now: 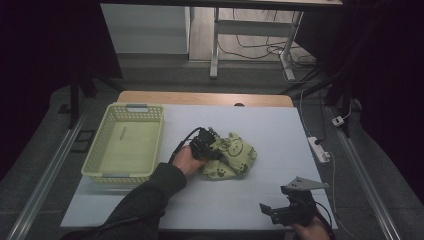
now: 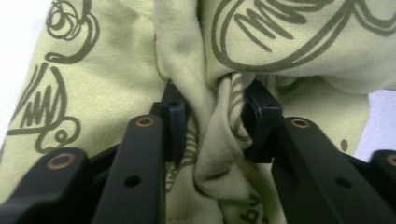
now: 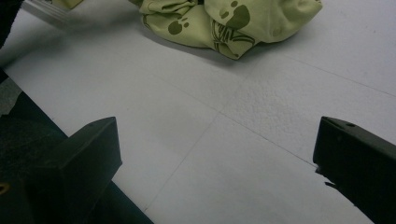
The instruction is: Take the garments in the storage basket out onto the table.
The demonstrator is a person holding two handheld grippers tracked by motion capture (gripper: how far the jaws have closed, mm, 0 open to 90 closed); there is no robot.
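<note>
Pale green cloth (image 1: 231, 156), printed with dark cartoon outlines and paw marks, lies bunched in a heap near the middle of the white table top (image 1: 260, 125). The left gripper (image 1: 209, 144) sits at the heap's left edge, held by the person's left hand (image 1: 186, 161), whose dark sleeve comes in from the bottom of the high view. In the left gripper view its two black jaws are drawn in on a gathered fold of the cloth (image 2: 219, 130), which is pinched between the pads and bulges out above and below them.

The right gripper (image 1: 277, 209) rests low at the near right corner of the table, well apart from the cloth, with its grey three-cornered plate (image 1: 303, 183) on top. In the right gripper view its jaws stand wide apart with nothing but bare table between them, and the cloth (image 3: 224, 18) lies farther off at the top.

A light yellow-green slotted basket (image 1: 102, 150) stands on the left part of the table, just left of the left hand; it looks empty, though the dim light makes that hard to confirm.
</note>
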